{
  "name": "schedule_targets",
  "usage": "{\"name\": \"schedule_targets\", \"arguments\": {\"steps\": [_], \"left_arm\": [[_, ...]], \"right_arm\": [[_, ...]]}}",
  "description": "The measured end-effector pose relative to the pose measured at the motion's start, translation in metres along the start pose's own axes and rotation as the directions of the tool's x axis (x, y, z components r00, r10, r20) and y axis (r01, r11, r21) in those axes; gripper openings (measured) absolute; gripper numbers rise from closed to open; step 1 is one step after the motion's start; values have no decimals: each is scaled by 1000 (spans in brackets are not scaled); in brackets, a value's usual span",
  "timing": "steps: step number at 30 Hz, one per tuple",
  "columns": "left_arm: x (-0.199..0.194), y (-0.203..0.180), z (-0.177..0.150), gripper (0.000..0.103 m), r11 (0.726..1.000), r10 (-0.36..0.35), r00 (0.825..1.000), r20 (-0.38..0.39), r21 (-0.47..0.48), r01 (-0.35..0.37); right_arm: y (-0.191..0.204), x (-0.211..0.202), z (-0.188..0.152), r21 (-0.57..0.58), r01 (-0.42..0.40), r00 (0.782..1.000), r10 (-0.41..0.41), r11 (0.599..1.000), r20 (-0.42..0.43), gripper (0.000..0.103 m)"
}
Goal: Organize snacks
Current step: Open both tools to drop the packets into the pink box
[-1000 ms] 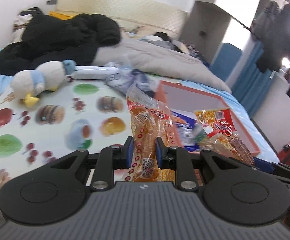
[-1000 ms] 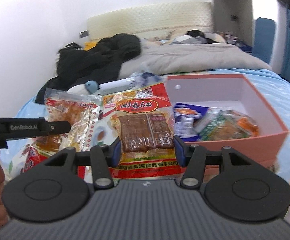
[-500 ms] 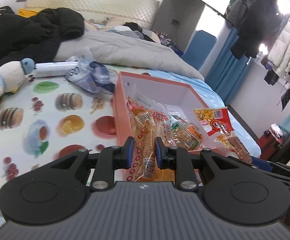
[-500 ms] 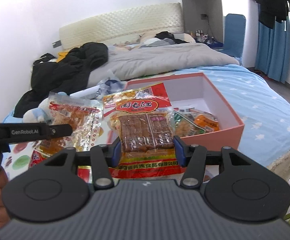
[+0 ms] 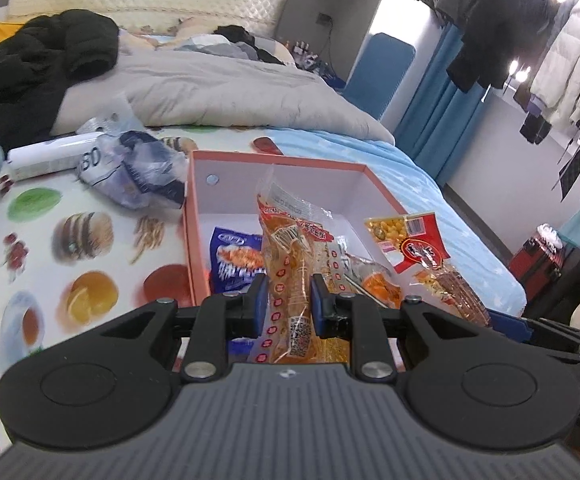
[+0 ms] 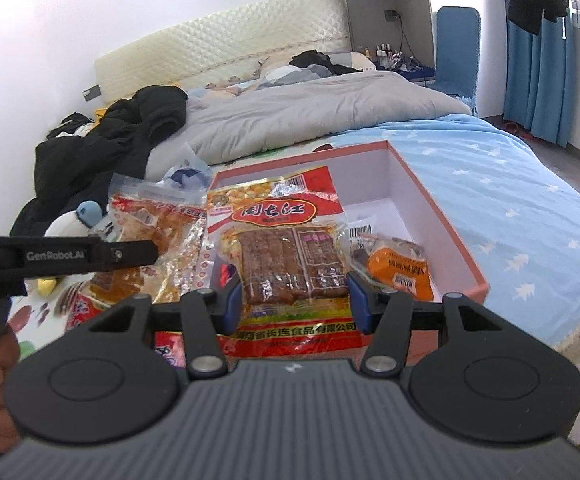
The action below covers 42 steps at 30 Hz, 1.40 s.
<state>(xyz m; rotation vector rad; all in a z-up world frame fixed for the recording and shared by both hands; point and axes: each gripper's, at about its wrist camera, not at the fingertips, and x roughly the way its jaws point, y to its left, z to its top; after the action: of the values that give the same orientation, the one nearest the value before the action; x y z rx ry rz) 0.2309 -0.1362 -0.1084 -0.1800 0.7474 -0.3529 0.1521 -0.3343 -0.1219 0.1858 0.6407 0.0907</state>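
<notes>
Box (image 5: 198, 216) nearer; each tool (image 5: 286, 304) pinches a packet (image 5: 290, 276).

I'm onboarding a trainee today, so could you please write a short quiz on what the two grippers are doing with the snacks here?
1. True or false: the left gripper is shut on an orange snack bag.
2. Multiple choice: the packet between the right gripper's fingers bears A) a blue label, B) a red label, C) no label.
3. Fill in: the blue packet lies inside the pink ____.

Key: 1 true; 2 B; 3 box.
</notes>
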Motion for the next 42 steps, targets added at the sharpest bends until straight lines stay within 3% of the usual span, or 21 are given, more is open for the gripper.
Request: {"name": "schedule_targets", "arguments": {"steps": [14, 19, 21, 22, 23, 24, 25, 27, 33, 42], "left_arm": [[122, 30, 52, 26, 999, 11, 996, -85, 34, -8], [137, 37, 57, 27, 999, -5, 997, -83, 46, 9], [136, 39, 58, 36, 999, -3, 996, -85, 51, 7], [134, 40, 59, 49, 999, 2, 996, -85, 51, 3], [131, 40, 59, 56, 999, 4, 997, -77, 53, 0], [127, 38, 59, 59, 998, 3, 998, -65, 57, 0], [121, 37, 59, 59, 998, 3, 998, -55, 64, 1], [110, 34, 60, 59, 998, 5, 999, -44, 69, -2], [57, 24, 64, 60, 998, -3, 1000, 7, 69, 2], [-42, 1, 60, 60, 995, -33, 993, 114, 102, 21]], "right_arm": [[-37, 109, 27, 50, 19, 997, -15, 999, -71, 58], [-42, 130, 28, 64, 29, 996, -23, 998, -82, 59], [-43, 131, 28, 78, 32, 996, -26, 996, -86, 59], [-44, 133, 28, 84, 29, 996, -22, 996, -89, 60], [-44, 133, 27, 83, 28, 996, -21, 996, -92, 62], [-44, 133, 27, 83, 30, 995, -22, 996, -96, 71], [-44, 132, 28, 89, 33, 995, -24, 995, -97, 79], [-44, 129, 28, 101, 34, 996, -25, 994, -91, 84], [-38, 100, 32, 96, 27, 998, -21, 995, -63, 84], [-13, 20, 44, 65, 8, 999, -11, 998, 47, 84]]}}
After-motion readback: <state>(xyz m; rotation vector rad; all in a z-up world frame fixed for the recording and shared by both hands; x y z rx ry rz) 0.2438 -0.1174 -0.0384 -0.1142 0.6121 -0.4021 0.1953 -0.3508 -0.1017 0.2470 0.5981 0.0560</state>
